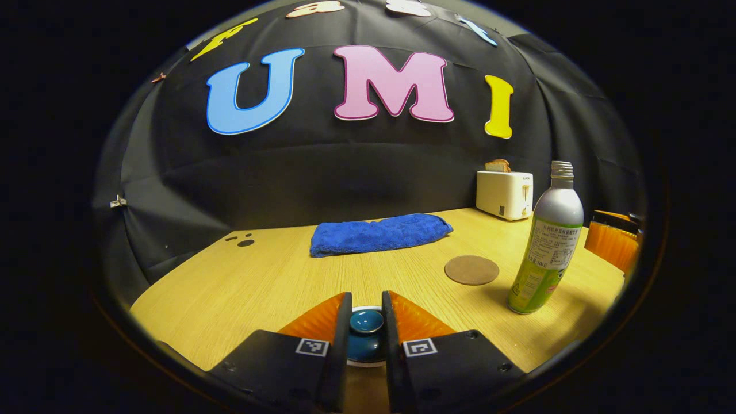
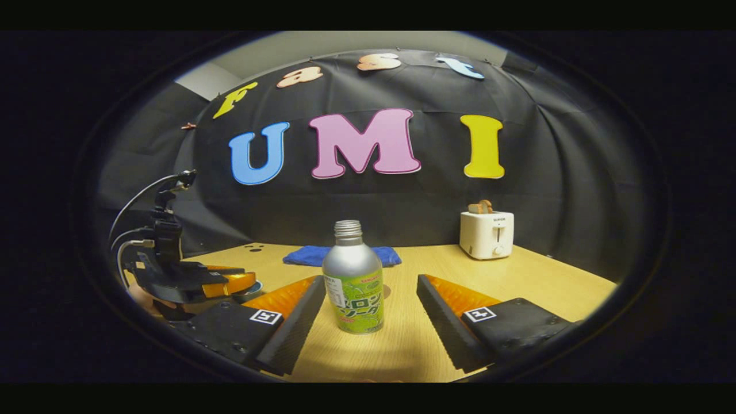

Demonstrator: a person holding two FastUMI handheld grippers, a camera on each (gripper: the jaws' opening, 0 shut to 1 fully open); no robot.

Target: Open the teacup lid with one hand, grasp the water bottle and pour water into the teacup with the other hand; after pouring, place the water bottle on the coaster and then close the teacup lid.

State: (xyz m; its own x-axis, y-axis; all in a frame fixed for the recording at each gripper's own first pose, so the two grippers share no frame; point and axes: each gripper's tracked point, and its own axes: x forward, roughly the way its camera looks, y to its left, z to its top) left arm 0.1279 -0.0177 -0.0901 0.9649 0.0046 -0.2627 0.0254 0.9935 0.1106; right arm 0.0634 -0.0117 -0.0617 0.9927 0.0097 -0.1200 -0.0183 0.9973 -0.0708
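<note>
Right at the bottom of the left gripper view, the left gripper (image 1: 366, 313) has its two fingers drawn close on either side of the teacup lid (image 1: 366, 322), a round blue lid with a small knob, sitting at six o'clock; whether both fingers actually press it, I cannot tell. The table (image 1: 276, 287) runs pale wood beyond it. At four o'clock stands the water bottle (image 1: 546, 241), upright, silver shoulder, bare threaded neck, green label below. Just to its left, near but apart, lies the round brown coaster (image 1: 471, 269), bare. Farther back at twelve o'clock lies a folded blue towel (image 1: 379, 233), and at two o'clock a white toaster (image 1: 504, 194) with bread poking out.

Over in the right gripper view, the right gripper (image 2: 371, 299) stands wide open, its fingers either side of the bottle (image 2: 352, 280) without touching it. At nine o'clock the other gripper (image 2: 230, 284) sits low over the teacup. The towel (image 2: 305, 255) peeks out behind the bottle, the toaster (image 2: 486, 233) beyond at one o'clock.
</note>
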